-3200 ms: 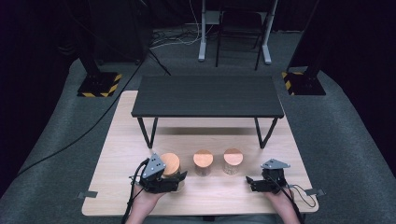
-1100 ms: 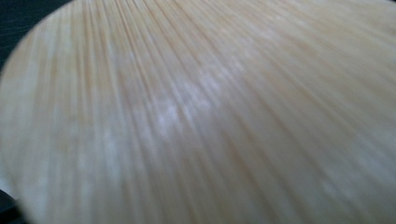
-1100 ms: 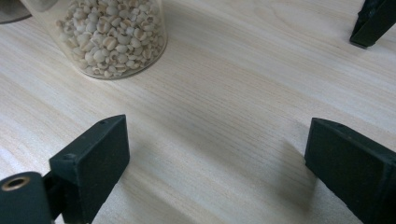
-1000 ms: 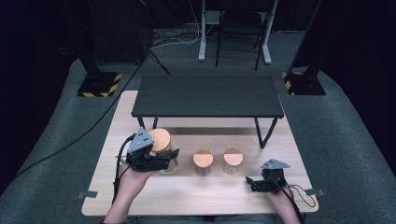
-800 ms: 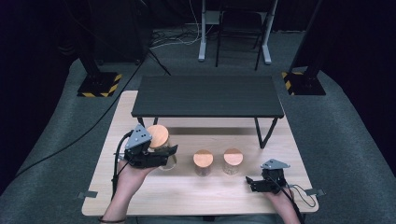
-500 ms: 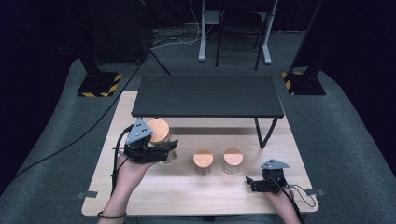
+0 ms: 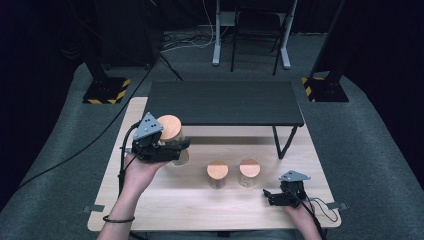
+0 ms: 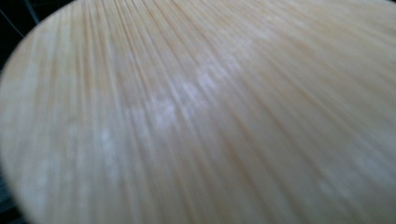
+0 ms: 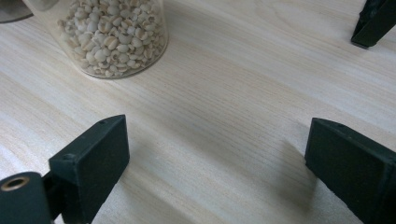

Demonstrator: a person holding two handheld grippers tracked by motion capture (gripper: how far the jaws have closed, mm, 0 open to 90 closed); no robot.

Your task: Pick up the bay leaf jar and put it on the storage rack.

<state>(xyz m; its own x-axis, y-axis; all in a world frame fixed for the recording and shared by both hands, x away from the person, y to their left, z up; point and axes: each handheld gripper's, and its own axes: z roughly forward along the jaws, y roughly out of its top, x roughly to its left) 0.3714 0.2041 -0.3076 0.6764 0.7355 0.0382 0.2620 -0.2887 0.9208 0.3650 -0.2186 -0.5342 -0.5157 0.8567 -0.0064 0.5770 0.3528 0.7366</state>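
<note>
Pale wood table (image 7: 165, 200), black shelf (image 7: 225, 102), grey carpet (image 7: 360, 130)

Two jars (image 7: 217, 173) before the shelf (image 7: 225, 103)

Lid (image 8: 196, 112) pale wood, fine straight grain, smooth. Jar (image 9: 107, 32) clear glass, glossy. Table (image 9: 224, 116) light wood, matt. Shelf (image 7: 225, 102) black, matt.

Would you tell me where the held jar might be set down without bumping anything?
The black shelf top is bare. The wooden table is free in front of the two standing jars, between the left gripper and right gripper. Around those jars it is crowded.
</note>
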